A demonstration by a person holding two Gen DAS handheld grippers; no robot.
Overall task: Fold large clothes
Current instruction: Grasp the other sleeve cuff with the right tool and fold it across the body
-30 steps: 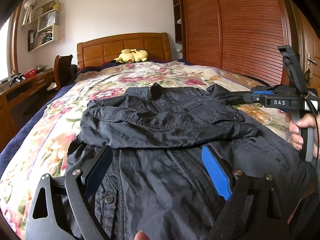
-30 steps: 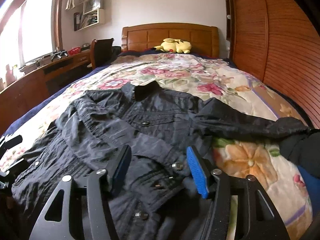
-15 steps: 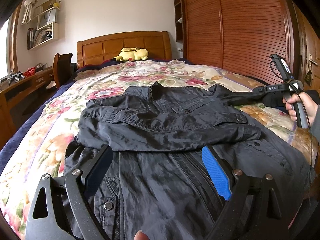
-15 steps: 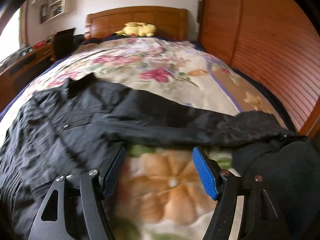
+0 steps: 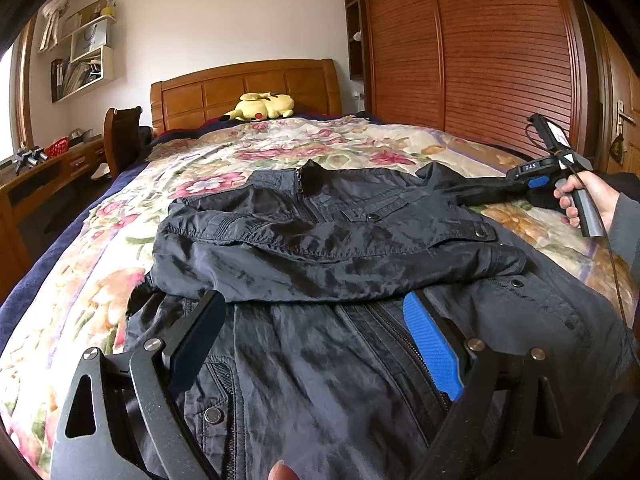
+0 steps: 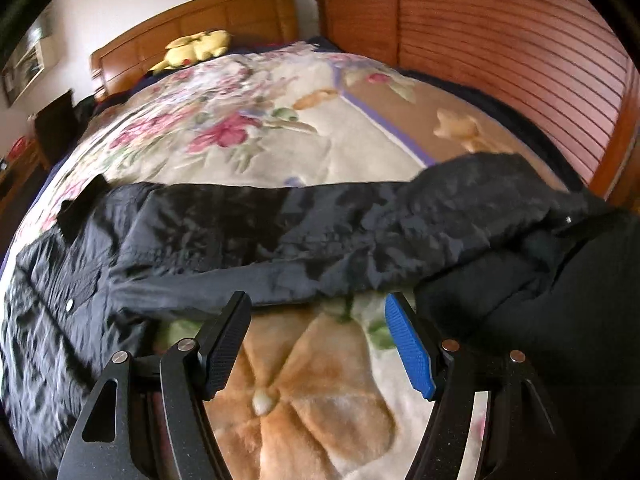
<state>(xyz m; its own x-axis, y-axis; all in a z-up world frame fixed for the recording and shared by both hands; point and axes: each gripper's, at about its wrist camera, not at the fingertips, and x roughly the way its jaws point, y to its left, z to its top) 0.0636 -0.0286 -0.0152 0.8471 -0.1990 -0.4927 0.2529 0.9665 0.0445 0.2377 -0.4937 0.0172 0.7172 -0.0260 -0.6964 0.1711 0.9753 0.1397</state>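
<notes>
Your right wrist view was motion-blurred; the sleeve (image 6: 280,240) cuff merged into dark fabric at the frame's right edge. The jacket (image 5: 340,248) lay on the bed (image 5: 100,280), one sleeve folded across its chest. Your left gripper (image 5: 316,340) hovered spread wide over it, pinching nothing. Your right gripper (image 6: 318,344) was spread, empty, short of the outstretched sleeve.

A black jacket (image 5: 328,240) lies front-up on the bed (zipped, collar toward the headboard). One sleeve is folded across its chest. The other sleeve (image 6: 320,228) stretches out sideways.
</notes>
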